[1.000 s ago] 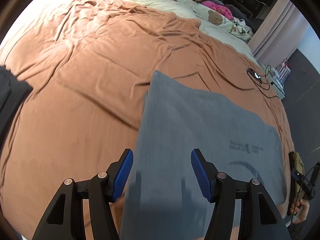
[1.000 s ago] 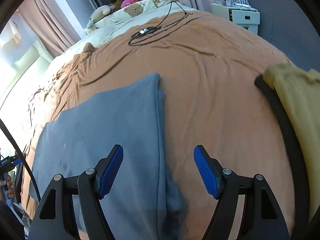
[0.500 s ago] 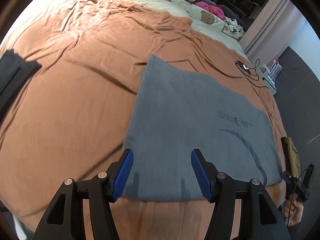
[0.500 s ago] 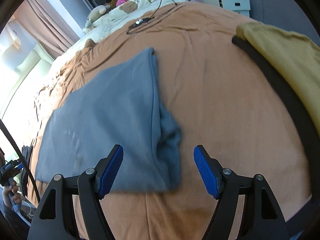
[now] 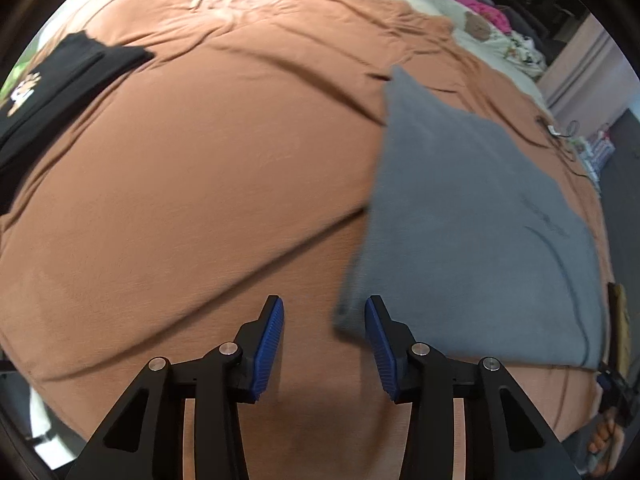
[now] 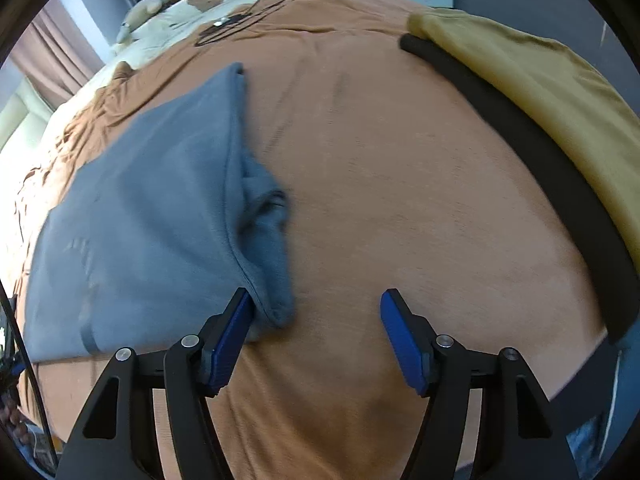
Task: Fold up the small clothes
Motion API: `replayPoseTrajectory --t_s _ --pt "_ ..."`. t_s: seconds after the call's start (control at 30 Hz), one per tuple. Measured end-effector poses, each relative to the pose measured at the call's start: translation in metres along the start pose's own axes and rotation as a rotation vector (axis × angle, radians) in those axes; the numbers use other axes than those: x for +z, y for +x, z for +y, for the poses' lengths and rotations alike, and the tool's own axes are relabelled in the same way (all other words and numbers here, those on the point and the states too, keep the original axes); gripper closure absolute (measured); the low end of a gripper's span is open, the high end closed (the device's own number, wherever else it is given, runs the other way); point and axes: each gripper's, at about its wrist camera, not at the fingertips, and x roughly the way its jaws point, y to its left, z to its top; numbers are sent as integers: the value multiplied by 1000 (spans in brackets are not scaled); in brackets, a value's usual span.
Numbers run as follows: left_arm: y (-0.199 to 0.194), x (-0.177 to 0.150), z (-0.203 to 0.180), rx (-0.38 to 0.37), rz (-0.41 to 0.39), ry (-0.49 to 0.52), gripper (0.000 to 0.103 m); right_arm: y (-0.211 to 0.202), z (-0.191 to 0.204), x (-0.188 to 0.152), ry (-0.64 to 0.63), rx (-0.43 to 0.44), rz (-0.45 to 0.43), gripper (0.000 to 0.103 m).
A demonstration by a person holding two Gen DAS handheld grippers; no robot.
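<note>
Left tool [image 5: 324,322] and right tool [image 6: 314,318], both narrowing but empty, bracket our grey shirt's [image 5: 472,216] near corners; next we pinch them

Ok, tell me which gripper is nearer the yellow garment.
Right. The right gripper has the yellow garment ahead to its right; the left gripper sits at the grey shirt's opposite corner.

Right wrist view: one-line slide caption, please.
Open right tool at the near corner of the folded grey garment on the orange bedspread, jaws just narrowing, nothing gripped.
</note>
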Motion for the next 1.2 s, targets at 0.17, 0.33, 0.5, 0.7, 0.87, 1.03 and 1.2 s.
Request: replayPoseTrajectory --t_s 0.17,0.33,0.5,0.7,0.87,1.03,1.2 --pt "-9 0 11 20 -12 -28 58 -26 7 -6 3 0 -38 39" --pt "-28 1 -4 -22 -52 6 58 -56 24 -12 -39 51 -122 39" --pt "-39 -5 -48 -80 -78 119 58 -67 57 -22 -113 130 -151 39" --pt "-27 -13 -94 -138 -53 199 58 -55 83 -29 -188 192 -116 48" --pt "-8 -19 -115 -149 -15 229 58 -41 88 -27 -210 201 -91 48" --pt "10 -27 -121 -128 15 256 58 -20 100 -22 -250 193 -74 48" --pt "21 -40 -112 -107 36 268 58 6 115 -29 -325 132 -37 48"
